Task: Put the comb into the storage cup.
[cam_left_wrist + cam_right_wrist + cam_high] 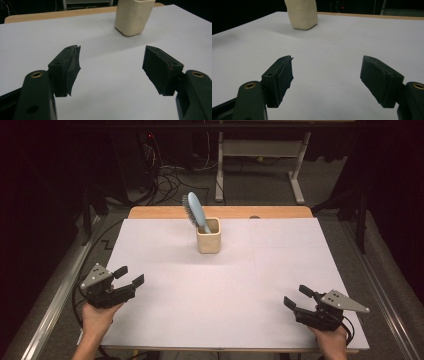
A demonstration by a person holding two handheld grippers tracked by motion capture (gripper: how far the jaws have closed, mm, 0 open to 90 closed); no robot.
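A pale blue hairbrush [195,211] stands handle-down in a cream square cup [208,236] in the upper middle of the high view, on the white-covered worktop [220,285]. The brush head leans out toward the upper left, well above the cup's rim, with the bristles facing left.

That lean is probably the main risk: the brush is top-heavy and rests loosely, so a nudge to the head, or a pull that is not straight up, could likely tip the light-looking cup over or drag it across the smooth sheet. A one-sided grasp on the curved head might also slip.

The left hand-held gripper [131,276] sits at the lower left of the high view, the right hand-held gripper [298,297] at the lower right, both well apart from the cup. Each has its jaws spread wide with nothing between them, hovering just over bare sheet; in both gripper views the cup [133,16] [302,13] shows at the top edge.
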